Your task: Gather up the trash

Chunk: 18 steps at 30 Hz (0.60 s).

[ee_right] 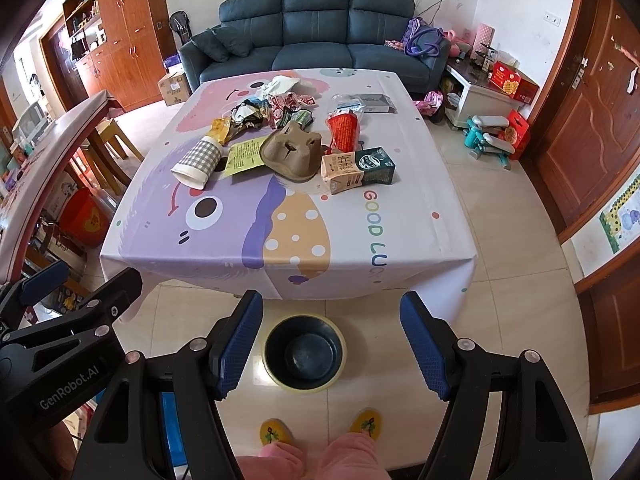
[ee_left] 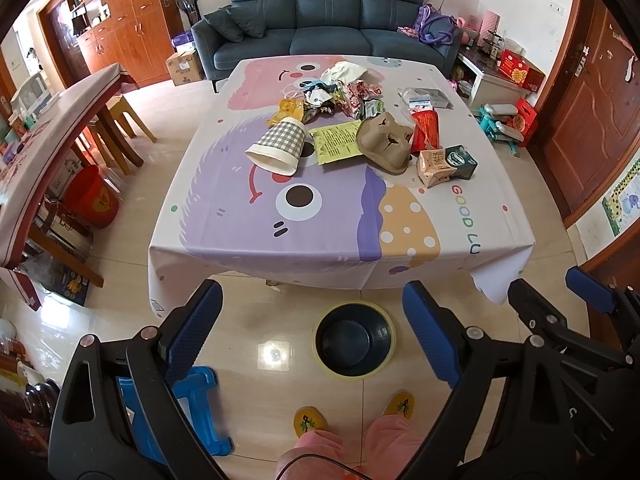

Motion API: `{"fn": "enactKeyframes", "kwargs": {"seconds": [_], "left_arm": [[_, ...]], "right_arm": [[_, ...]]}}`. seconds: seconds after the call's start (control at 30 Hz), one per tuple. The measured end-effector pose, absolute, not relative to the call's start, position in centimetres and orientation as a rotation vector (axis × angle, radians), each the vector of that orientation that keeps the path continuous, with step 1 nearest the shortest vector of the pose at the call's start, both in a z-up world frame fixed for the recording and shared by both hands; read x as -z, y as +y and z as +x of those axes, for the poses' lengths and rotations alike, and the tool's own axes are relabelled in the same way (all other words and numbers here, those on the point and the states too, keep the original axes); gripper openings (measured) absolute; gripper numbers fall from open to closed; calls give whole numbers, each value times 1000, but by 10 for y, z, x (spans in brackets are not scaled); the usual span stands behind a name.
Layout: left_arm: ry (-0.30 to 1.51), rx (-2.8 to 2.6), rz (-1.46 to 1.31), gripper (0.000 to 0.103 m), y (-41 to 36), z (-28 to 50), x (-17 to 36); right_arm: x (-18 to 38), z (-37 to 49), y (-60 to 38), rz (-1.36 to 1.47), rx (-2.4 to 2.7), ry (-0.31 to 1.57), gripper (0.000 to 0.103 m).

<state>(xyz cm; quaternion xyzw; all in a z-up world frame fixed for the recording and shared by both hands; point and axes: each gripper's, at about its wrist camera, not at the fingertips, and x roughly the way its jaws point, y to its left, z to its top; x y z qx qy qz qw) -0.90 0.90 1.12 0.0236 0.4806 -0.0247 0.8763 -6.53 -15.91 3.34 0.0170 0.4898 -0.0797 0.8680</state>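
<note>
Trash lies on a table with a cartoon cloth [ee_left: 332,236] [ee_right: 240,248]: a checked paper cup on its side [ee_left: 278,148] [ee_right: 198,162], a yellow leaflet [ee_left: 336,142] [ee_right: 244,156], a brown pulp cup carrier [ee_left: 386,142] [ee_right: 292,152], a milk carton [ee_left: 446,164] [ee_right: 358,170], a red packet [ee_left: 425,128] [ee_right: 343,130] and crumpled wrappers [ee_left: 340,96] [ee_right: 272,110] further back. A dark bin with a yellow rim [ee_left: 354,340] [ee_right: 304,354] stands on the floor before the table. My left gripper [ee_left: 312,336] and right gripper [ee_right: 332,344] hang open above the floor, short of the table, holding nothing.
A person's pink trouser legs and yellow slippers [ee_left: 310,422] [ee_right: 274,432] stand under the grippers. A blue plastic stool [ee_left: 200,408] is at lower left, a red bucket [ee_left: 92,196] by a side table [ee_left: 52,128], a grey sofa [ee_left: 328,28] behind, toys and boxes [ee_left: 504,120] right.
</note>
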Motion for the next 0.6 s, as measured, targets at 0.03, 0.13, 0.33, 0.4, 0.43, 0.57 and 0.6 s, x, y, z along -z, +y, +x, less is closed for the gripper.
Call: {"fn": "enactKeyframes", "kwargs": {"seconds": [0.03,0.13,0.33,0.4,0.43,0.57,0.6], "left_arm": [[1006,52,50,90,9,-9,-11],[1015,57,48,90,11,-10,-10],[1019,61,49,90,11,-8,-7],[1024,67,50,90,13,-5,-3],[1025,70,51,90,13,-4,-3],[1024,76,49,90,15,-3,-1],[1023,80,49,90,16,-2,-1]], "right_arm": [[-31,-66,-160,36,166,1025,72],[-42,-62,-153,41,170,1031,72],[-40,-64,-147,40,170,1030,72],[-40,-65,-148,41,170,1029,72],[-42,-64,-146,42,172,1030,72],[-37,-64,-145,45,175,1027,72],[-36,-64,-142,47,179,1025,72]]}}
